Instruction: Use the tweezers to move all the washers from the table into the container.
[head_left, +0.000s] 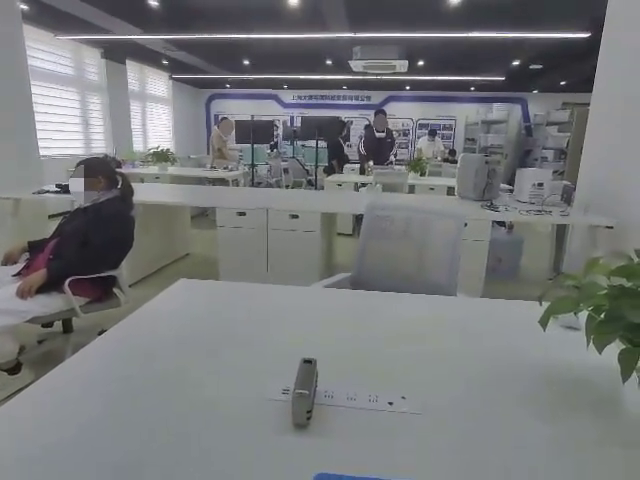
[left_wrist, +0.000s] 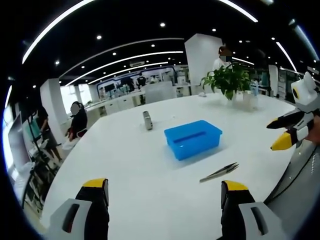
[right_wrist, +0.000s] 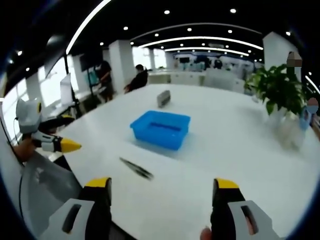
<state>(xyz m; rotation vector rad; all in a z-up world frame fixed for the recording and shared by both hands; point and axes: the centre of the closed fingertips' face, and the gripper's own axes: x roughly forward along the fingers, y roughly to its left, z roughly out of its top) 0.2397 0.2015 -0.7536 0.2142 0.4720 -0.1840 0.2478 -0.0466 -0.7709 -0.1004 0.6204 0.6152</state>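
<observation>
The blue container (left_wrist: 193, 138) sits on the white table, with the metal tweezers (left_wrist: 220, 172) lying flat just in front of it. My left gripper (left_wrist: 165, 186) is open and holds nothing, a short way back from both. The right gripper (left_wrist: 280, 132) comes in from the right of the left gripper view. In the right gripper view the blue container (right_wrist: 161, 129) is ahead and the tweezers (right_wrist: 136, 168) lie to its near left. My right gripper (right_wrist: 161, 185) is open and bare. The left gripper (right_wrist: 50, 142) hangs at the left. A sliver of the container (head_left: 350, 477) shows at the head view's bottom edge.
A grey block (head_left: 304, 392) stands by a power strip (head_left: 360, 398) set into the table (head_left: 180, 380). A potted plant (head_left: 605, 305) is at the table's right side. An office chair (head_left: 408, 248) stands behind the table, and a seated person (head_left: 85, 245) is to the left.
</observation>
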